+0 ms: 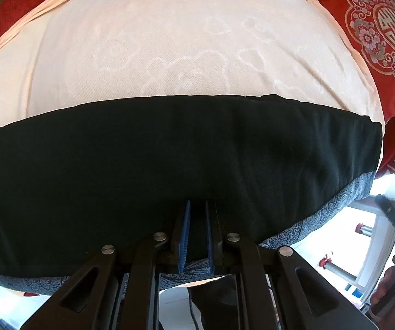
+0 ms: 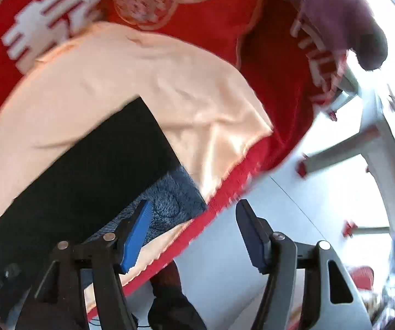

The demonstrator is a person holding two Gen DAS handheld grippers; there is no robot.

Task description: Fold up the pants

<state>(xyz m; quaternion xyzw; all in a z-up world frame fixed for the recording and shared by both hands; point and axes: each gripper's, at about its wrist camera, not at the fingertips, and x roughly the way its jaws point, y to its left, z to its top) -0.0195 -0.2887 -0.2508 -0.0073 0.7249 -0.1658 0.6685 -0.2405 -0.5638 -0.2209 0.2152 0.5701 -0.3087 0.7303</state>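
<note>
Left wrist view: black pants [image 1: 170, 165] spread flat across a cream blanket [image 1: 170, 41], near edge trimmed with a blue-grey patterned band [image 1: 321, 214]. Left gripper [image 1: 197, 233] closed down on the pants at the near edge, dark fabric pinched between the blue pads [image 1: 185, 236], gap narrow. Cream blanket lying over a red bedspread [image 1: 376, 41] with white characters and a floral medallion. At far right, part of a hand [image 1: 389, 288] around a dark handle, and white furniture with red-capped legs beyond the bed's edge.

Right wrist view, blurred by motion: right gripper [image 2: 194, 220] standing wide apart, nothing between the pads. Left pad [image 2: 137, 236] over the corner of the pants [image 2: 87, 170], near the blue-grey band [image 2: 170, 198]; whether touching cannot be told. Right pad [image 2: 249, 233] out past the bed's edge, over a pale floor [image 2: 238, 261]. Pants corner resting on the cream blanket [image 2: 142, 77], close to the red edge of the bedspread [image 2: 225, 187]. A mauve cloth item [image 2: 334, 13] at upper right, on the red bedspread. No containers distinguishable in either view.
</note>
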